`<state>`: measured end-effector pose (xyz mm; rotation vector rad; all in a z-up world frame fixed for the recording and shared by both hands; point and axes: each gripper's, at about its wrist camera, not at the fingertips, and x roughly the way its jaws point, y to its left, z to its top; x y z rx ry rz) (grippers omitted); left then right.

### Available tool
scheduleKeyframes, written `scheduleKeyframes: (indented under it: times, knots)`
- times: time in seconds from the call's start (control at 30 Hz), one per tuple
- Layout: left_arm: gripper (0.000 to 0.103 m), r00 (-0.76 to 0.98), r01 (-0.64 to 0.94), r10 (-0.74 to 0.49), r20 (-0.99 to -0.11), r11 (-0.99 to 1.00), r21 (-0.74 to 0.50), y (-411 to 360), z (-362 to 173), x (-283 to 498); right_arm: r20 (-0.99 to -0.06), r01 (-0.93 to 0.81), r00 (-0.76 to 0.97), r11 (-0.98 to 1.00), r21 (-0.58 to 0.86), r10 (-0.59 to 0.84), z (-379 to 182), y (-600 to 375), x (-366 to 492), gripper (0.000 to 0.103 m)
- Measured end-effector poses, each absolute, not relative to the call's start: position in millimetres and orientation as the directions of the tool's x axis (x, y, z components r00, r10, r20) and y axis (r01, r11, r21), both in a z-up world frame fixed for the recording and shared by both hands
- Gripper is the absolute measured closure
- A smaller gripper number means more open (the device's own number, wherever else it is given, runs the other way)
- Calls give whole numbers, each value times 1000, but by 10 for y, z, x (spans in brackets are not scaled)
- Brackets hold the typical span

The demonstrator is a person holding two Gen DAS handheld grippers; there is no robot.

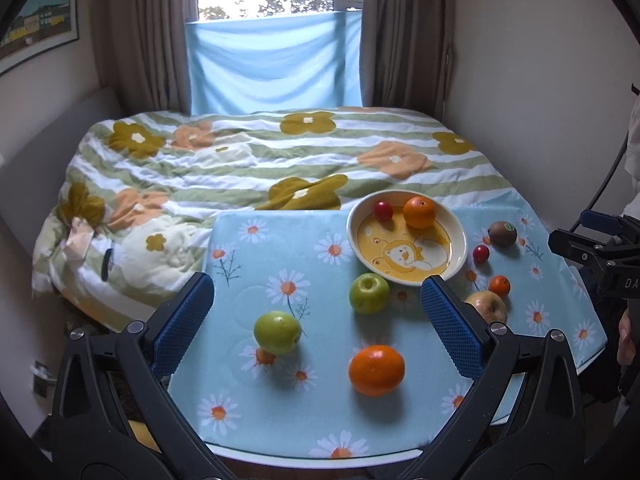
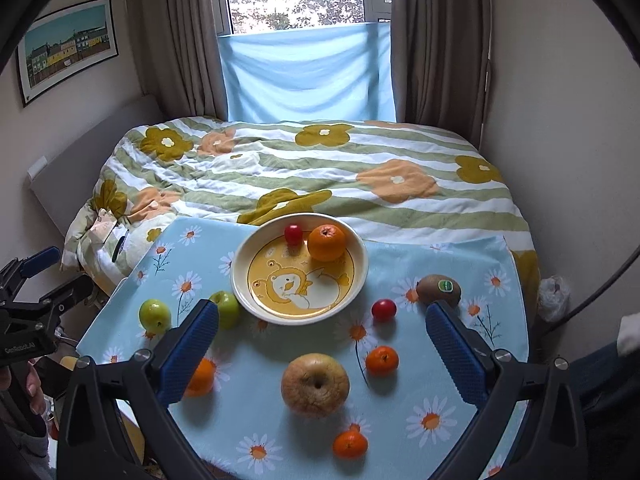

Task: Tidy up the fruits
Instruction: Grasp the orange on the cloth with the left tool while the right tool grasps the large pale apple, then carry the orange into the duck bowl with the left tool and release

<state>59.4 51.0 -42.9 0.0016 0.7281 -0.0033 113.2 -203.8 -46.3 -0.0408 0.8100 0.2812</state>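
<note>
My left tool (image 1: 316, 312) is released, jaws spread wide and holding nothing, hovering over the near end of the tabletop (image 1: 256, 264). Between its fingers lie a green apple (image 1: 277, 333) at about 8 o'clock, a second green apple (image 1: 369, 293) at 1 o'clock and an orange (image 1: 376, 370) at 5 o'clock. My right tool (image 2: 322, 344) is likewise released and empty, with the pear (image 2: 315, 385) sitting just below its centre at 6 o'clock.

I judge the sorting to be early: the plate (image 2: 240, 276) holds only one orange (image 2: 326, 242) and one cherry tomato (image 2: 293, 234), both at its far rim, while the rest of the fruit is loose on the cloth. The next move, as I read it, calls for lowering one tool around a loose fruit (the pear for the right, the near orange for the left look the best lined up), closing gently since round fruit will roll, then carrying it to 12 o'clock into the plate.

The right view gives me the kiwi (image 2: 438, 289) clearly, a second tomato (image 2: 384, 309), and two mandarins (image 2: 382, 360) (image 2: 350, 444), the nearest of which the left view does not show at all. The left view shows the near orange whole, whereas on the right it is half hidden behind a finger.
</note>
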Motion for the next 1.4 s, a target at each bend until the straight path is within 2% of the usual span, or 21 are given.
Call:
scheduleKeyframes:
  times: [0.33, 0.9, 1.0, 1.13, 1.2, 1.23, 1.33, 1.4]
  knots:
    - [0, 713, 71, -59, -699, 997, -12, 386, -859, 460, -753, -227, 619, 969, 98, 221, -842, -2014, 825, 0]
    - [0, 589, 153, -158, -793, 985, -83, 41, -1830, 696, -816, -209, 526, 966, 151, 241, -1699, -1979, 954, 0]
    - [8, 562, 160, -168, -810, 983, -93, -1, -1957, 758, -818, -205, 518, 964, 166, 251, -1780, -1986, 1002, 0]
    - [9, 547, 156, -168, -820, 983, -97, -30, -2038, 801, -822, -210, 508, 962, 173, 258, -1841, -1968, 1053, 0]
    - [17, 543, 153, -168, -823, 983, -99, -29, -2055, 812, -823, -214, 504, 961, 176, 263, -1861, -1962, 1063, 0]
    - [28, 536, 150, -164, -828, 984, -98, -24, -2066, 818, -824, -215, 502, 961, 176, 264, -1872, -1957, 1070, 0]
    - [35, 521, 132, -152, -840, 987, -97, 9, -2132, 835, -828, -218, 493, 959, 178, 266, -1908, -1951, 1087, 0]
    - [35, 520, 126, -159, -839, 986, -109, 27, -2141, 828, -830, -219, 489, 959, 181, 268, -1922, -1954, 1097, 0]
